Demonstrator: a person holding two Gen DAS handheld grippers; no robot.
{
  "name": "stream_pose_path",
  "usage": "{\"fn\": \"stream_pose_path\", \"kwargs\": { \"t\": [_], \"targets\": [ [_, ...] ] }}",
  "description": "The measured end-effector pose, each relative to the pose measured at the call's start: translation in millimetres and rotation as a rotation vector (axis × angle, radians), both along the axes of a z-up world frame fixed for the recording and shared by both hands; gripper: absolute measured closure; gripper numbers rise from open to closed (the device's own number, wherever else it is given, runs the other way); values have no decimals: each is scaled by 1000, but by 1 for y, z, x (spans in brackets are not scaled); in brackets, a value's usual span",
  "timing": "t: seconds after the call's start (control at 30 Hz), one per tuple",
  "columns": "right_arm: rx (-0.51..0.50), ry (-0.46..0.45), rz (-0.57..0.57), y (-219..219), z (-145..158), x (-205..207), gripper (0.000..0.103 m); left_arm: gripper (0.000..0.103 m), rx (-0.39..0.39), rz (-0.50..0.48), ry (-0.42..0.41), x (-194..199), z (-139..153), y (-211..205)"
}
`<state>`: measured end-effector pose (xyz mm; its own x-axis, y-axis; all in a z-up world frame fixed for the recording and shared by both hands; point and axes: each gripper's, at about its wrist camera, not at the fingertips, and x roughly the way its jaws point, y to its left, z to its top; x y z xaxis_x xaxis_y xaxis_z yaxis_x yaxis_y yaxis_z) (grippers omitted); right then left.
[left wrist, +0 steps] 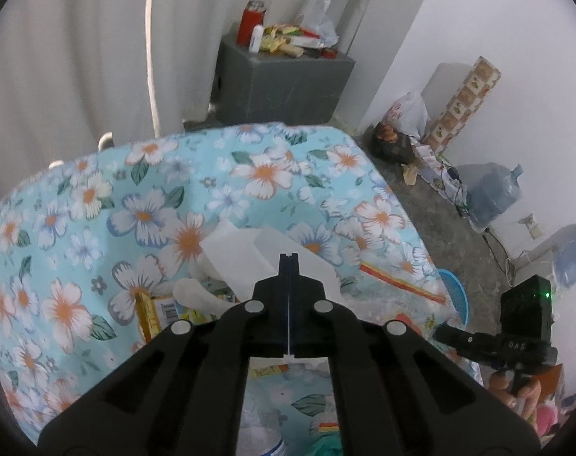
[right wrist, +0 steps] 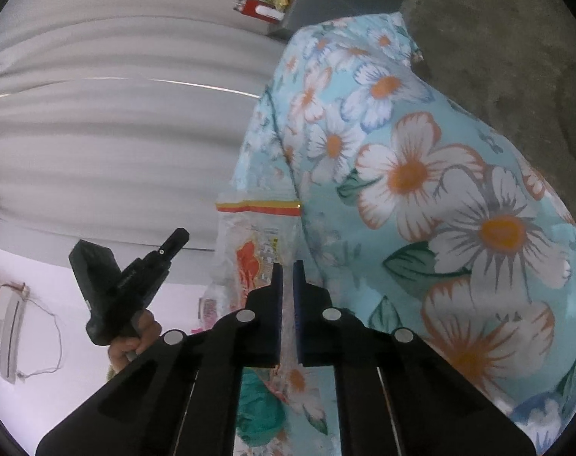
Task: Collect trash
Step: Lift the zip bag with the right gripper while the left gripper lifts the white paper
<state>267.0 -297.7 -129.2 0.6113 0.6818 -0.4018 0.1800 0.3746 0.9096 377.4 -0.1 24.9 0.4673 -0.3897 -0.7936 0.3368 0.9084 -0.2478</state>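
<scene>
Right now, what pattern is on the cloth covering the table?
Light blue tablecloth printed with large white, orange-centred flowers and green leaves; clearest in the right wrist view.

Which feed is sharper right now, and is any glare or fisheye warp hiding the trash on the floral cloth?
Left wrist view: even light, no glare, white paper sharp, edges bowed by the fisheye. Right wrist view: rolled sideways, curtain smeared into soft bands, clear wrapper slightly soft but readable.
</scene>
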Motion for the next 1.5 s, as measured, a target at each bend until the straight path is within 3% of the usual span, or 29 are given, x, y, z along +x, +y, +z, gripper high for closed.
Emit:
{"fn": "stream_pose_path", "kwargs": {
  "t": [0.2, 0.37, 0.4, 0.43, 0.5, 0.57, 0.63, 0.77, 0.97, 1.03, 1.2, 1.33, 1.5],
  "targets": [
    [6, -44, -33, -11, 12, -10, 98, 103, 21, -19, -51, -7, 11, -4],
    [19, -59, -64, -26, 16, -21, 99, 103, 38, 8, -7, -2, 7, -4],
    [21, -59, -71, -30, 15, -23, 99, 98, 30, 22, 17, 1, 4, -2],
    [23, -59, -75, -31, 15, -25, 98, 84, 22, 37, 39, 4, 1, -1],
    [23, -58, -83, -37, 14, -30, 99, 73, 12, 67, 71, 8, -6, 2],
    [27, -54, -89, -40, 12, -33, 98, 71, 10, 81, 100, 14, -12, 2],
    [34, -50, -96, -43, 8, -35, 99, 59, 27, 87, 132, 19, -20, -1],
    [61, -44, -99, -47, 1, -38, 99, 55, 89, 124, 194, 31, -37, -8],
    [78, -44, -93, -45, -4, -39, 98, 59, 178, 123, 153, 40, -45, -18],
    [80, -47, -92, -45, -4, -39, 98, 78, 203, 111, 144, 43, -48, -21],
    [91, -59, -96, -46, -3, -39, 98, 103, 239, 75, 110, 43, -48, -25],
    [101, -66, -91, -45, -1, -42, 99, 103, 237, 59, 63, 39, -40, -27],
    [105, -84, -86, -45, 6, -44, 99, 103, 186, 46, -14, 25, -7, -23]
  ]
}}
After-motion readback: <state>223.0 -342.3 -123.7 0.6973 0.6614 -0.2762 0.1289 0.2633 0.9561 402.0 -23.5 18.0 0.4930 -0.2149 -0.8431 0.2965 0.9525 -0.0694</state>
